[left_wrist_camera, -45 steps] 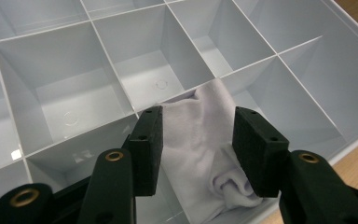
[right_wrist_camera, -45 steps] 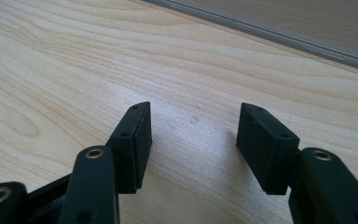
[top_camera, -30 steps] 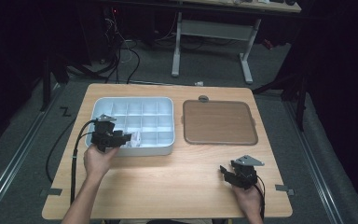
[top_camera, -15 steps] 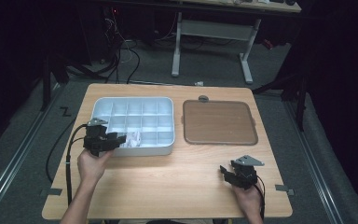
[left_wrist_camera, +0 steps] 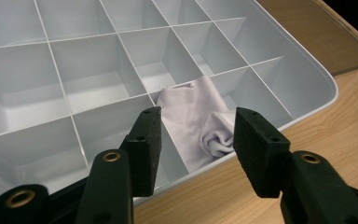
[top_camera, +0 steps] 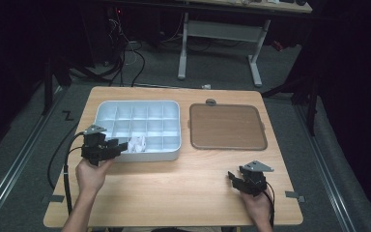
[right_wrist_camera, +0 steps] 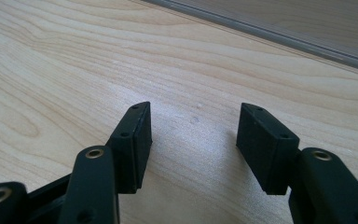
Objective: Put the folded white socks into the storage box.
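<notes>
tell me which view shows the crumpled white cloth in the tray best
The left gripper view: the crumpled white cloth lies close up, folds clear, in a near-row compartment of the pale grey plastic divided tray. The high view shows a small white lump.

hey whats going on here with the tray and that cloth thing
A person holds black tongs in each hand at a wooden table. The left tongs stand open at the near edge of a pale grey compartment tray, just short of a crumpled white cloth lying in a near-row compartment. The right tongs rest open over bare table, beside a brown flat tray.
</notes>
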`<state>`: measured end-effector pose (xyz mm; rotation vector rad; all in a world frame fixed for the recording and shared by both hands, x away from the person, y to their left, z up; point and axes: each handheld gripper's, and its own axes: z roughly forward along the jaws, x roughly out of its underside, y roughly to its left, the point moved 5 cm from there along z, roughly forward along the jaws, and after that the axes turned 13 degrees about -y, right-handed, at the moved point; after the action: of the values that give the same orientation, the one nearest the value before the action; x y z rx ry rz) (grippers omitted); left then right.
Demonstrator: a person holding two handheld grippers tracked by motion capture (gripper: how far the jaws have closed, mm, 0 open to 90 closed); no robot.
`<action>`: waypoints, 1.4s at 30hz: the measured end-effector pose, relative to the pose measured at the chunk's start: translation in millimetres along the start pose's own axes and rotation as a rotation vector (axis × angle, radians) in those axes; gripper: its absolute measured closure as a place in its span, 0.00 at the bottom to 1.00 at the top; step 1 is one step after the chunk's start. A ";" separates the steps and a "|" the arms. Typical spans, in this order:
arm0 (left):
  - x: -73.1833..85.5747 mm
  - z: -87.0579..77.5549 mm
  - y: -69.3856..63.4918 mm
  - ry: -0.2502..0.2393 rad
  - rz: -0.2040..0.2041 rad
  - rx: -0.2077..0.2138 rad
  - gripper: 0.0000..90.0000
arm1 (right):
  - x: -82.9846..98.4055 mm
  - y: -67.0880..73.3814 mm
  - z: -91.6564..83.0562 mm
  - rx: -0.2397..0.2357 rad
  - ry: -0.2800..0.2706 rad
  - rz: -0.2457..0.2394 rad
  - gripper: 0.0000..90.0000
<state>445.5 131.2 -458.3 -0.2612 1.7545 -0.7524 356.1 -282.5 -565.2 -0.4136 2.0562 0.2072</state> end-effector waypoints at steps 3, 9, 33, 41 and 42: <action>-0.1 -2.8 -0.2 -0.002 0.001 0.004 0.58 | 0.0 0.0 0.0 0.000 0.000 0.000 0.51; -1.6 -7.3 0.4 -0.013 -0.013 0.005 0.58 | 0.0 0.0 0.0 0.000 0.000 0.000 0.51; -1.3 -30.7 4.7 -0.028 -0.059 0.026 0.56 | 0.0 0.3 -0.1 0.001 0.001 0.003 0.51; -1.1 -37.2 5.2 -0.036 -0.086 0.034 0.56 | 0.0 0.3 0.0 0.001 0.001 0.003 0.51; -0.8 -38.8 5.5 -0.035 -0.090 0.035 0.56 | 0.0 0.3 0.0 0.001 0.001 0.003 0.51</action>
<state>410.9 149.5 -455.5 -0.3293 1.7042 -0.8379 355.9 -282.2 -565.2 -0.4101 2.0578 0.2074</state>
